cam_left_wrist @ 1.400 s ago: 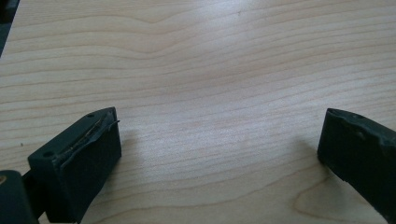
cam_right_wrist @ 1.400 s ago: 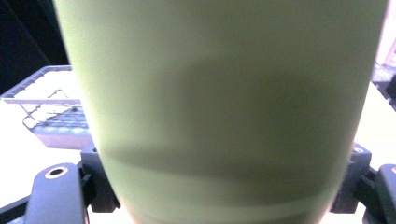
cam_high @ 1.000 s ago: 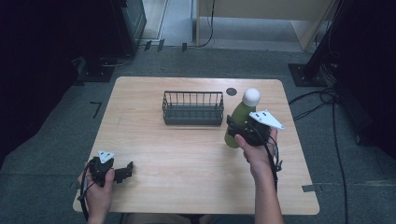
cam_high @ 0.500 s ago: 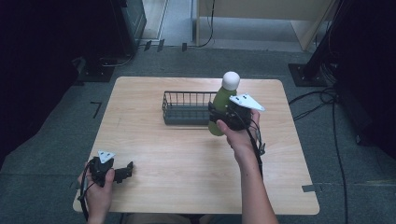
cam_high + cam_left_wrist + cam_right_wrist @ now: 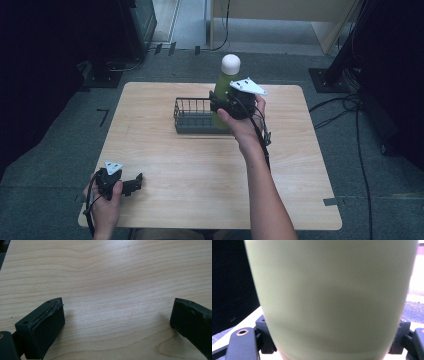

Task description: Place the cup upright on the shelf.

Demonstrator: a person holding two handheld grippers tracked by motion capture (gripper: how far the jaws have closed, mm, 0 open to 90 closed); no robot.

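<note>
A green bottle [image 5: 223,82] with a white cap is held upright in the air above the right end of the dark wire basket [image 5: 192,116]. My right gripper [image 5: 220,105] is shut on the bottle's body. In the right gripper view the green bottle [image 5: 332,297] is pressed between the two jaws. At the table's near left corner my left gripper [image 5: 134,183] rests low over the wood and stands open. In the left gripper view its fingers [image 5: 42,325] are wide apart with bare wood between them.
The wooden table [image 5: 200,180] has free surface in the middle and front. The basket stands at the table's back centre. Cables [image 5: 345,107] trail on the floor to the right, and dark equipment stands beyond the far edge.
My right gripper has carried the bottle up and to the left, from the table's right side to above the basket's right end. The left gripper has stayed where it was.
</note>
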